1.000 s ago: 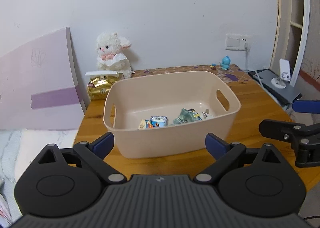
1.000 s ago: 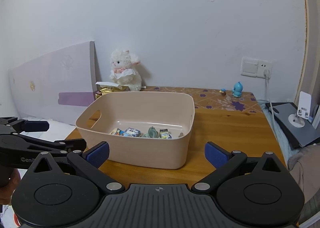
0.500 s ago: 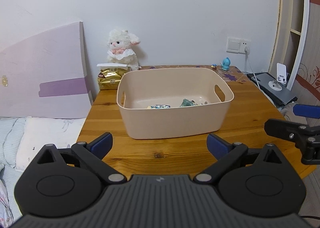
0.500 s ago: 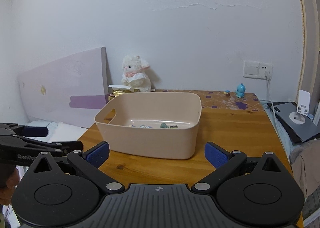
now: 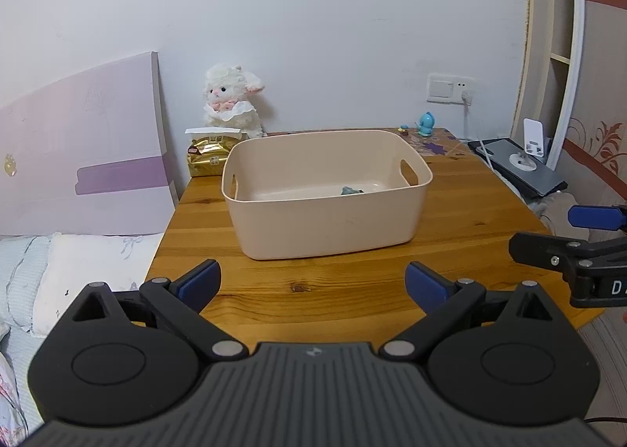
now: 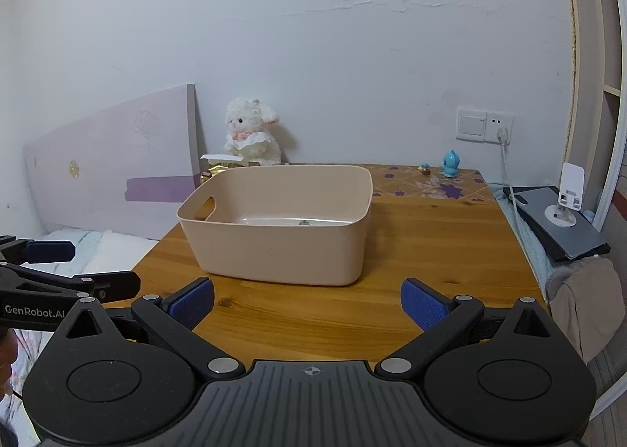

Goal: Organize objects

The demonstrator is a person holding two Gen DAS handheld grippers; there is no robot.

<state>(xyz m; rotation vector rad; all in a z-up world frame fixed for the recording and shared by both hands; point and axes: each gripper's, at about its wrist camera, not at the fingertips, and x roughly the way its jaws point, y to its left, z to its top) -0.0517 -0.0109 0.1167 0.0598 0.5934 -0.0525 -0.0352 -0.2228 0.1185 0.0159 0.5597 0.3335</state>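
A beige plastic bin (image 5: 329,227) (image 6: 274,243) stands on the wooden table (image 5: 352,290). Small wrapped items lie on its floor; only a teal one (image 5: 351,190) shows over the rim. My left gripper (image 5: 312,284) is open and empty, held back over the table's near edge, well short of the bin. My right gripper (image 6: 307,304) is open and empty, also over the near edge. Each gripper shows at the side of the other's view.
A white plush lamb (image 5: 231,102) and a gold packet (image 5: 207,157) sit behind the bin by the wall. A small blue figurine (image 5: 425,123) stands at the back right. A laptop with a white stand (image 5: 521,168) lies to the right. A bed (image 5: 58,270) is to the left.
Both grippers have pulled back and away from the bin, which now looks smaller and farther. Its contents are mostly hidden behind the rim. Both stayed open.
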